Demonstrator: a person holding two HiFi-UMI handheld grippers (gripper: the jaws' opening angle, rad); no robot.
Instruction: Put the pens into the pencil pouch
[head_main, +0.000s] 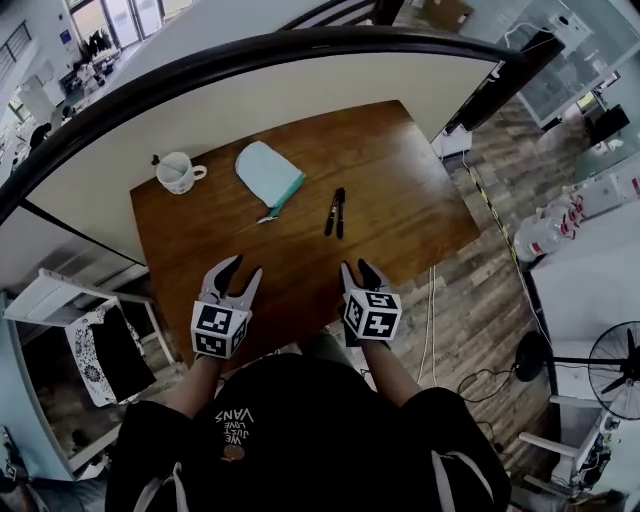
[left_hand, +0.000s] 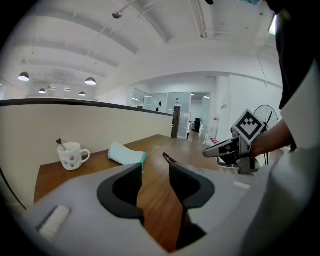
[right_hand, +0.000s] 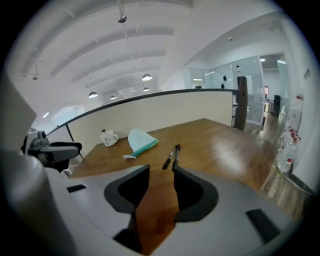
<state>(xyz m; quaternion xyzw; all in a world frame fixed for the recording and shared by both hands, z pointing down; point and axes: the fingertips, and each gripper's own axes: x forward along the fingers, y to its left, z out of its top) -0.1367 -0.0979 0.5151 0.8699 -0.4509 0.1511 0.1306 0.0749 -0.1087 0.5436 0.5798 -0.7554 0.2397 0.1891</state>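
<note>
While left tool (head_main: 243, 270) and right tool (head_main: 358, 268) hover, jaws spread, over the bench (head_main: 400, 180) near edge, two pens (head_main: 335, 212) lie mid-bench; pencil pouch (head_main: 268, 172) and mug (head_main: 177, 172) sit beyond, leftward.

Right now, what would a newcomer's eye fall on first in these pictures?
Two black pens lie side by side at the middle of the brown table, with a light blue pouch to their left and a white mug further left. The left gripper and right gripper hover open and empty over the near edge.
</note>
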